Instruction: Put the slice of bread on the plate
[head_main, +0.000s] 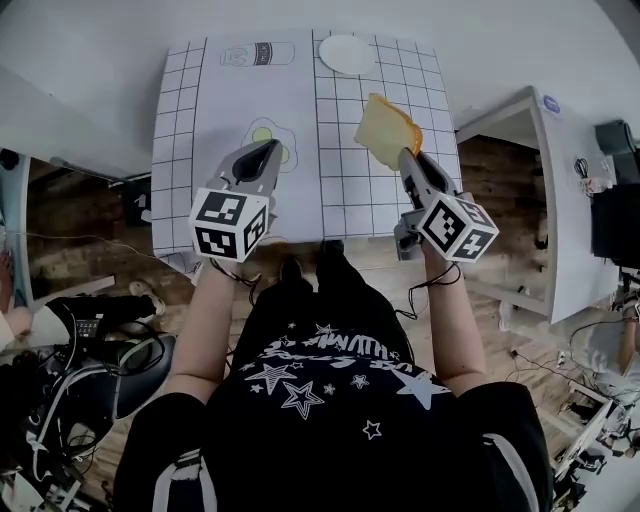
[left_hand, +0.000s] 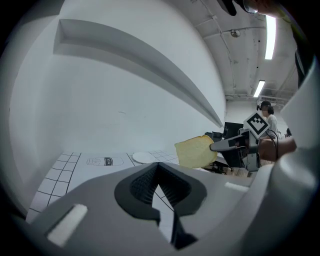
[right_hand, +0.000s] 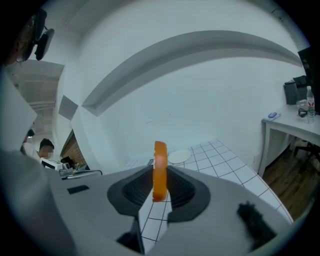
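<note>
White table with black grid lines (head_main: 240, 110) in the middle of the room. Behind the table, a big plain white wall (left_hand: 125, 110) with a long ledge (left_hand: 140, 56) high up. Right of the table, a white desk (head_main: 560, 200) on a brown wood floor (head_main: 495, 175). Left of the table, more of the same brown floor. High above the table's right side, long bright ceiling lights (left_hand: 270, 35).

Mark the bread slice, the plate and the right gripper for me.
bread slice (head_main: 383, 128): head view, middle of its pale face.
plate (head_main: 346, 54): head view, bare centre.
right gripper (right_hand: 159, 172): right gripper view, midway between its fingertips, which clamp the slice.
</note>
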